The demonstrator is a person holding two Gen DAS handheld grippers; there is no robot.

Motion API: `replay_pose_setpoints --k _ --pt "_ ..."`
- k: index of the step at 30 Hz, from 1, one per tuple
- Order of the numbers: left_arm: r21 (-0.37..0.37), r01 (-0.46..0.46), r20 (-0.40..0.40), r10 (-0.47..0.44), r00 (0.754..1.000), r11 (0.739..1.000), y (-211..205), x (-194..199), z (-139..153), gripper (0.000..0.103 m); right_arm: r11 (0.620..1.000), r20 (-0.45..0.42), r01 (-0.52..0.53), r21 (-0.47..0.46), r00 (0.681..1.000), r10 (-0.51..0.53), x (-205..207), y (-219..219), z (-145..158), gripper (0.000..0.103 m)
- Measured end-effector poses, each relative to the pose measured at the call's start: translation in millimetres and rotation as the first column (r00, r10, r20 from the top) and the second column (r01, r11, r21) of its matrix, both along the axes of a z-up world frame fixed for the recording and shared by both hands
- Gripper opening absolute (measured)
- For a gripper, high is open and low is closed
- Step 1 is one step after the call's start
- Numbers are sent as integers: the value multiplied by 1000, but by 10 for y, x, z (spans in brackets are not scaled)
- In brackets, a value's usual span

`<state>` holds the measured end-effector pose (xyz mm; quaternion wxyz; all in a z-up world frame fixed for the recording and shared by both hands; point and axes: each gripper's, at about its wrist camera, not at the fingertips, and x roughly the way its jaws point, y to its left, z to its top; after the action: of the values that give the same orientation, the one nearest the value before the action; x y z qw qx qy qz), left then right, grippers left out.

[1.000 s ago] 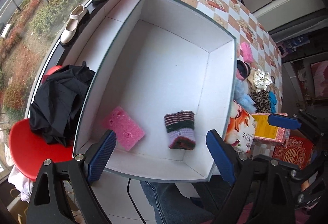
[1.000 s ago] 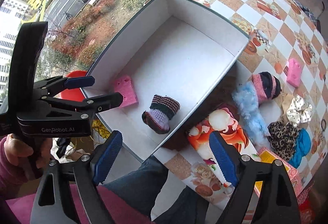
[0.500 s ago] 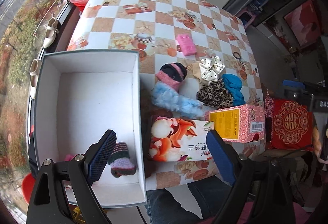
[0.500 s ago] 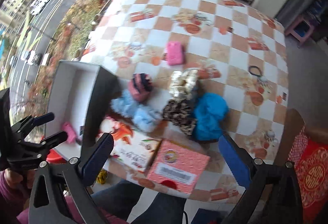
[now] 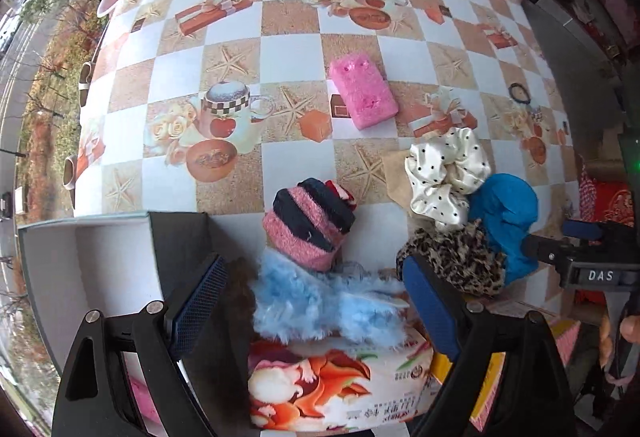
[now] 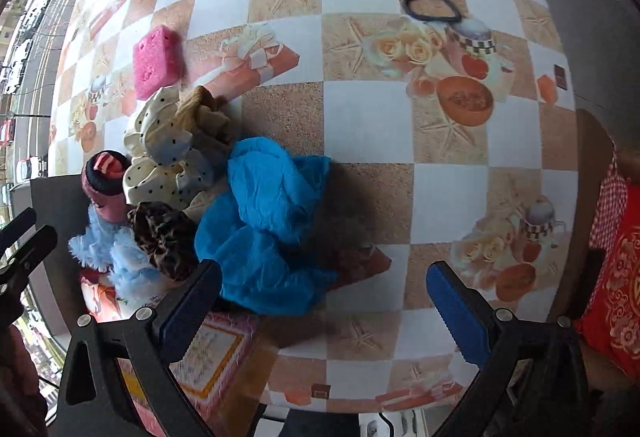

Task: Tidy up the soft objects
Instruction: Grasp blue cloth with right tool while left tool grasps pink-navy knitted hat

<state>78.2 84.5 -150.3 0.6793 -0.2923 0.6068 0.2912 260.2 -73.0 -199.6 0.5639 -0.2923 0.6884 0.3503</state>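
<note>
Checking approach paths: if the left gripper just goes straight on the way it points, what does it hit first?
Most likely the fluffy light-blue piece, which lies between the open left gripper fingers, atop the printed tissue pack. Depth is unclear, so the striped pink sock just beyond could be brushed too.

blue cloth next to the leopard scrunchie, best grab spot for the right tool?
Take the raised crumpled fold near the middle of the blue cloth, coming straight down from above. It lies in a loose heap on the table, so a top ridge should bunch between the fingers. Its left edge touches the leopard scrunchie; keep toward the clear right side. The right tool is open and empty.
</note>
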Motion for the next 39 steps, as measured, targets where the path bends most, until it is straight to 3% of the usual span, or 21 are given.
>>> replay_pose_setpoints --k 3,4,7,11,16,20,24,28,32,37,39 --pt "-25 6 -66 -8 998 1000 40 158 -294 92 1000 -52 -8 -2 999 8 -7 106 -248 103" --pt "-36 -2 -85 -1 996 999 59 182 -379 92 1000 -34 -25 -10 999 25 -2 126 -305 103" --pt "-67 -36 -105 29 994 997 119 201 -544 92 1000 84 -21 -11 996 22 208 81 -310 103" --pt "-89 -58 -135 45 990 994 202 208 -697 92 987 208 155 -30 967 -145 859 -239 -237 103" --pt "-96 -79 -165 63 984 992 312 161 -849 92 952 101 304 37 947 -306 1247 -640 -184 103" --pt "-99 -88 -181 70 981 991 355 147 -966 92 968 53 243 61 968 -246 1141 -574 -252 103" --pt "-110 -104 -176 84 981 989 407 132 -1056 92 985 101 171 27 980 -173 982 -335 -396 103" --pt "-107 -95 -171 76 982 990 393 159 -1104 93 983 101 178 -34 980 -174 1005 -268 -633 103" --pt "-141 -111 -179 85 980 984 419 180 -1196 103 983 120 179 -29 977 -175 1053 -285 -629 103" --pt "-140 -84 -184 57 981 987 359 164 -1240 103 990 113 131 -46 986 -125 1081 -170 -669 103" --pt "-137 -66 -178 41 983 988 321 175 -1226 99 991 123 125 -39 985 -120 965 -58 -671 96"
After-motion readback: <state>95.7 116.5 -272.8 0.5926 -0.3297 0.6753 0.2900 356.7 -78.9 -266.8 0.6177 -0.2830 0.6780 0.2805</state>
